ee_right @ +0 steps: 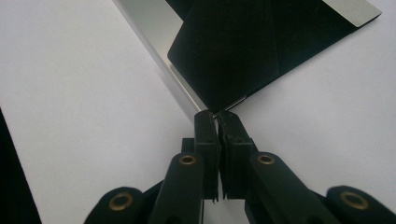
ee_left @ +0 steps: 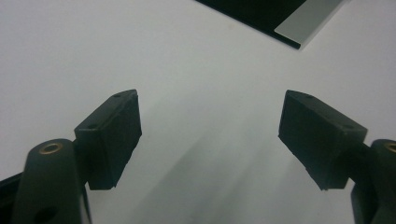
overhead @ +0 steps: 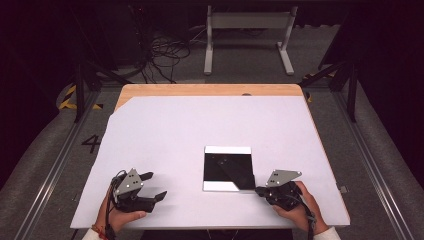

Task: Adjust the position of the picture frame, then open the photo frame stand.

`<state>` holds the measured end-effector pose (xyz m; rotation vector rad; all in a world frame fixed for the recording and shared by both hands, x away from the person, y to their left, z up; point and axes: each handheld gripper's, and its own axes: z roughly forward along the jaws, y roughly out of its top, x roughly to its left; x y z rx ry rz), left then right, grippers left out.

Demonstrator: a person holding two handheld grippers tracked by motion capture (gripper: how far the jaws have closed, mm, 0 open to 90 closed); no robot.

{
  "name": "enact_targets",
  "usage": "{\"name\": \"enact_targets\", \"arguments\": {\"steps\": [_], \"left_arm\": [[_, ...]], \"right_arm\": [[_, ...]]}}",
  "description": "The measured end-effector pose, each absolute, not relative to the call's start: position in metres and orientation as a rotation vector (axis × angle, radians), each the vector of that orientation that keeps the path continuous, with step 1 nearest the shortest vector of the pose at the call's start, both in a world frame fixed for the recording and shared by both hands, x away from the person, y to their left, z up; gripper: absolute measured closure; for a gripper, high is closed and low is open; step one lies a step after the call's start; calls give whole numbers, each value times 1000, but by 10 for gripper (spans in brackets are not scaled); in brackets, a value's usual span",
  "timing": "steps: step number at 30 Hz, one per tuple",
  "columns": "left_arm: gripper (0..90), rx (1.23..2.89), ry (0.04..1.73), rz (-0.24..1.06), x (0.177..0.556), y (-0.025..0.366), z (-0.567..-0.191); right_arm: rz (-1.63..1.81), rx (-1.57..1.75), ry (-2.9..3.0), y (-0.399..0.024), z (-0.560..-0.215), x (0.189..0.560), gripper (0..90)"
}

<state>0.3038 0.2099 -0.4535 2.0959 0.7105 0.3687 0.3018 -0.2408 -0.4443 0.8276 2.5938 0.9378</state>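
Note:
A square black sheet (overhead: 225,167) with pale strips along its far and near edges lies flat on the white table cover (overhead: 165,130). A black triangular flap (ee_right: 233,51) is folded across it, running down to its near right corner. My right gripper (overhead: 258,190) (ee_right: 216,114) is shut, its tips pinching that corner of the sheet (ee_right: 261,28). My left gripper (overhead: 156,185) (ee_left: 210,107) rests low over bare cover to the left of the sheet, jaws wide open with nothing between them. A corner of the sheet (ee_left: 261,14) lies beyond them.
The white cover leaves a strip of wooden tabletop (overhead: 210,90) bare at the far edge. The table's front edge runs just under both hands. Beyond the table are cables (overhead: 165,50) and a white stand (overhead: 247,35) on the floor.

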Motion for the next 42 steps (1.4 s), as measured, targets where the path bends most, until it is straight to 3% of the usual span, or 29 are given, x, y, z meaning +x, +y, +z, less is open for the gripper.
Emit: {"name": "enact_targets", "arguments": {"steps": [32, 42], "left_arm": [[211, 2146, 731, 362, 305, 211, -460], [234, 2155, 745, 412, 305, 207, -460]], "right_arm": [[1047, 794, 2597, -233, -440, 306, 873], [1023, 754, 2580, -226, -440, 306, 885]]}}
